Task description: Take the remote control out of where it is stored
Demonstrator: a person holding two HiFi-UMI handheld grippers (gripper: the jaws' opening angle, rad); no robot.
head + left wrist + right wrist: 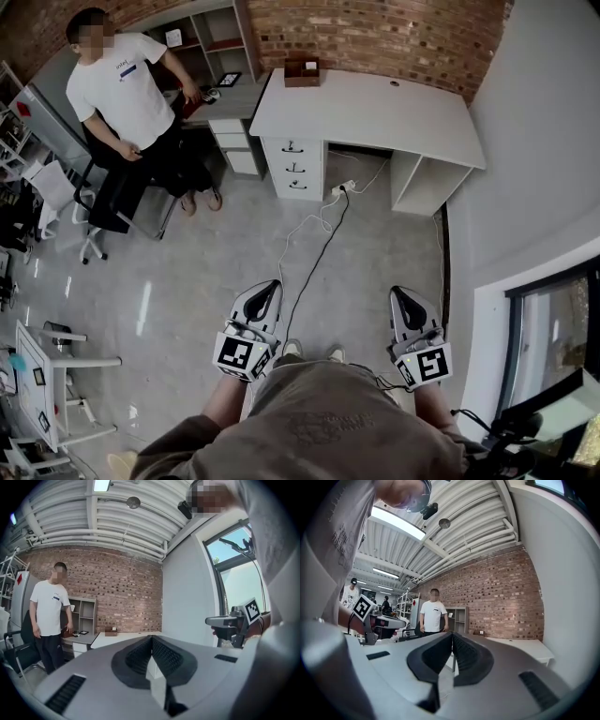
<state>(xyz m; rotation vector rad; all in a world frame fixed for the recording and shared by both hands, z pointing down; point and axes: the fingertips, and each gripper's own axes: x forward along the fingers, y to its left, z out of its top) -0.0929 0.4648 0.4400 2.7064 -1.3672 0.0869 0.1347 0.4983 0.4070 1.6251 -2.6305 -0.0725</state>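
Both clenched on nothing: my left claw (266, 292) and right claw (403, 302) point level, well apart from the white counter (375, 111). I can't see the remote; I'd guess the drawers (293, 169) or the brown box (302, 72) hide it. This is the approach: next I walk over and open up. No writing readable

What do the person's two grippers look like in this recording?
Both the left gripper and right gripper have pale grey shells with black ribbed jaws, each carrying a cube with black-and-white square markers. The shirt is grey-brown.
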